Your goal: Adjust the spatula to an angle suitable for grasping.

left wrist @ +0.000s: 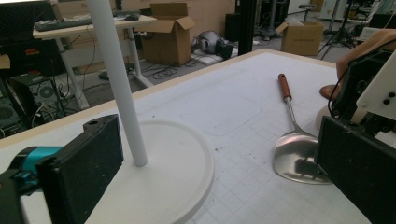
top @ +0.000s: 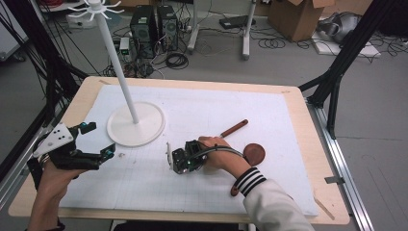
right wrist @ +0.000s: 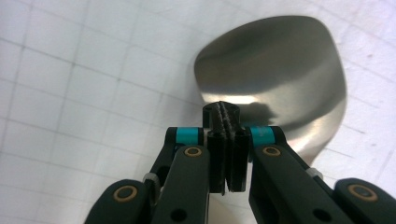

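A metal spatula lies on the white mat, its brown wooden handle (top: 234,128) pointing to the back right. In the right gripper view its shiny blade (right wrist: 280,70) lies just under and beyond my right gripper (right wrist: 221,112), whose jaws are pressed together with nothing seen between them. In the high view my right gripper (top: 172,159) sits at the mat's middle, pointing left. My left gripper (top: 99,139) hovers at the mat's left edge, jaws wide open and empty. From the left gripper (left wrist: 219,186) I see the spatula blade (left wrist: 299,156) and the right gripper (left wrist: 364,93).
A white stand with a round base (top: 136,124), a tall pole (top: 118,62) and hooks on top stands at the back left. A brown wooden ladle (top: 254,153) lies by the person's right forearm. Boxes and cables lie on the floor behind the table.
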{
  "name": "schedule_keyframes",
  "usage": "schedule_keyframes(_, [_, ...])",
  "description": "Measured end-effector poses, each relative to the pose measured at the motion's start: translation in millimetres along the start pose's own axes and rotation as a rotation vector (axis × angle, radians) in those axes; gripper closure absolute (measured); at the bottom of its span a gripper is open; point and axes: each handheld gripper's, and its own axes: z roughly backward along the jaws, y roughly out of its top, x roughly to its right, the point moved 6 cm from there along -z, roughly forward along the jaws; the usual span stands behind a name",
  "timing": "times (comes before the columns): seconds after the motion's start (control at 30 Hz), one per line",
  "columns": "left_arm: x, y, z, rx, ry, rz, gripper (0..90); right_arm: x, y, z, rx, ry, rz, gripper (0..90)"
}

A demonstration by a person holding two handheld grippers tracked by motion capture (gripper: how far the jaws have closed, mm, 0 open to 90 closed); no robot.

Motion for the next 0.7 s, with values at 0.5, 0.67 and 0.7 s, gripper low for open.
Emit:
schedule_keyframes(0.5, [-1.5, -0.2, 1.5, 0.002, 0.003, 0.002, 1.7, 13.0, 0.2, -0.6, 0.007, -0.002, -0.013, 89.5])
schedule_keyframes(0.67, [-0.7, -0.4, 0.7, 0.001, 0.002, 0.003, 1.7, 14.0, -0.1, -0.4, 0.007, -0.005, -0.025, 89.5])
schedule_keyframes(0.7, [-0.8, -0.5, 0.7, 0.0, 0.002, 0.003, 1.7, 14.3, -0.1, -0.5, 0.012, -0.004, -0.025, 89.6])
